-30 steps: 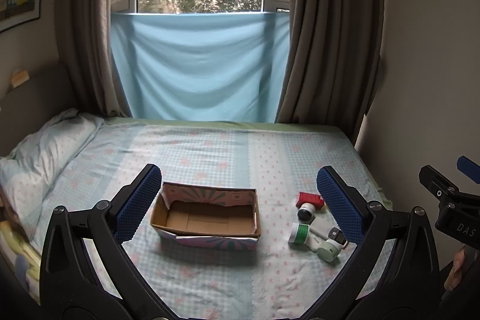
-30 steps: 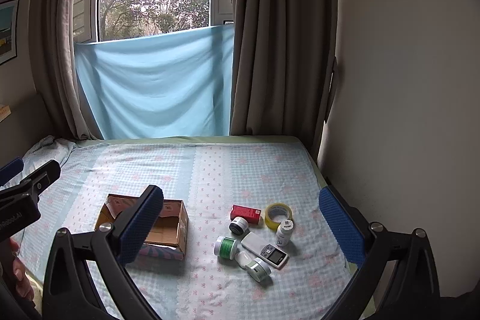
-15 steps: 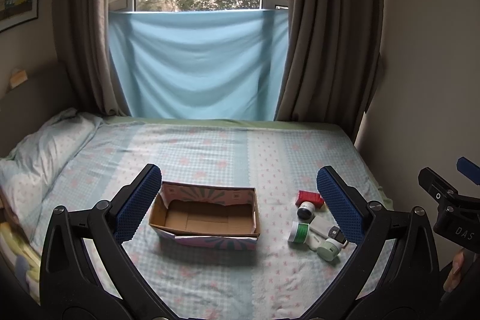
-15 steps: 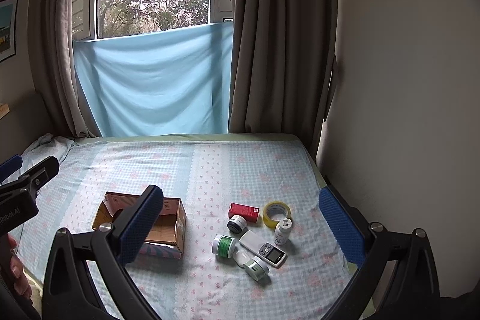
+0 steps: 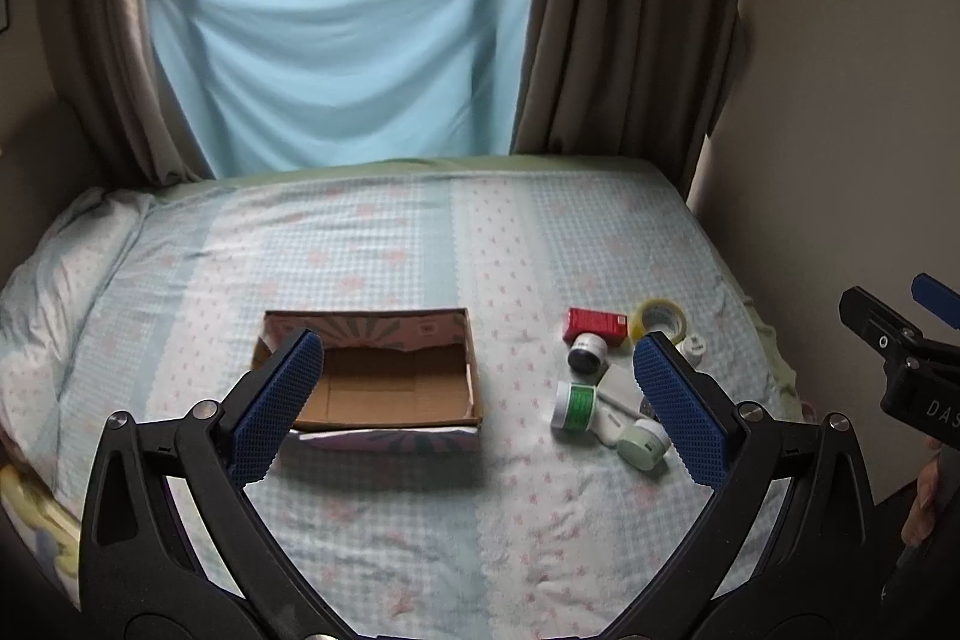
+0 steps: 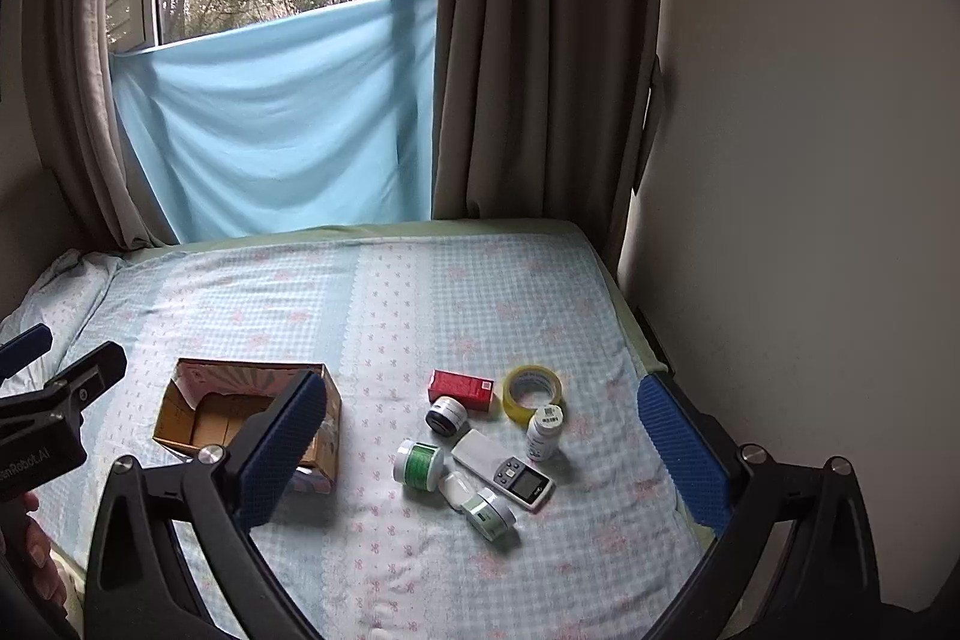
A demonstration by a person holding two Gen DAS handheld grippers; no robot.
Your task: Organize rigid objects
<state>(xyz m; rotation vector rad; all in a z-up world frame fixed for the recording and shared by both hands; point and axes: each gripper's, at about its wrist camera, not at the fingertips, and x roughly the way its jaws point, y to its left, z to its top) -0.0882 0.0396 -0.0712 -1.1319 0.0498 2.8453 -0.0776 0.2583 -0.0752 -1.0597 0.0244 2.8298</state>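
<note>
An open cardboard box [image 5: 384,388] [image 6: 204,418] lies empty on the bed. To its right lies a cluster of small items: a red carton [image 6: 461,388], a yellow tape roll [image 6: 533,391], a white bottle [image 6: 543,433], a dark-lidded jar [image 6: 445,414], a green-labelled jar [image 6: 418,465], a white remote-like device [image 6: 504,469] and a pale green jar [image 6: 491,513]. My left gripper [image 5: 480,412] is open and empty above the bed, in front of the box. My right gripper [image 6: 480,466] is open and empty, in front of the cluster.
The bed sheet [image 5: 420,244] is pale blue checked. A pillow [image 5: 66,268] lies at the left. Curtains [image 6: 528,40] and a blue cloth [image 5: 336,52] hang at the far end. A wall [image 6: 810,160] borders the bed's right side.
Both grippers have moved forward and tilted down toward the bed, so the box and the items look nearer. Both stay open and nothing on the bed has moved.
</note>
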